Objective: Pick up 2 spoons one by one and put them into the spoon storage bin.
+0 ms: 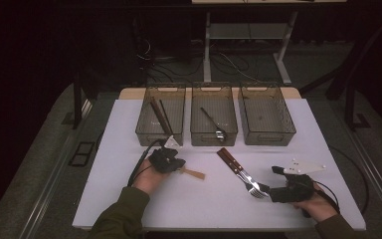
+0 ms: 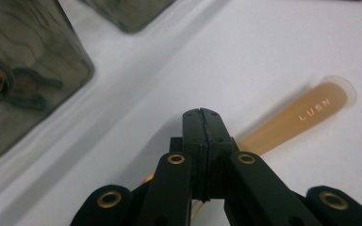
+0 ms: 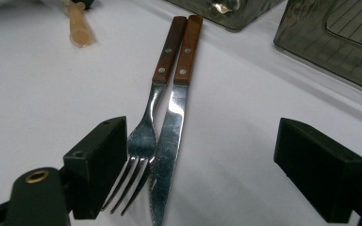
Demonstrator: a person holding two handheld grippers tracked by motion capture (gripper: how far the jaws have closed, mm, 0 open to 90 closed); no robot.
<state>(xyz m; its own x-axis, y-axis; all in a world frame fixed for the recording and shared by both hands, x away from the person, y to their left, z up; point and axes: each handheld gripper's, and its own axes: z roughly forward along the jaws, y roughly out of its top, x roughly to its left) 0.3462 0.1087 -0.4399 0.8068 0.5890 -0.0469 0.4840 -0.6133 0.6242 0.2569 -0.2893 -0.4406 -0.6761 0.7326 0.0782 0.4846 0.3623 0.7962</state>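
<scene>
Left gripper (image 2: 201, 113) clamps a tan spatula (image 2: 306, 113), its "LUSN" lettering readable up close; right gripper (image 3: 200, 165) gapes, fork (image 3: 143, 141) and knife (image 3: 169, 136) between its jaws.

From above my side, the high view looks forward and down across the white table (image 1: 129, 199). My two gripper views sit low, close to it; both probably share the tan utensil (image 2: 292, 120).
</scene>
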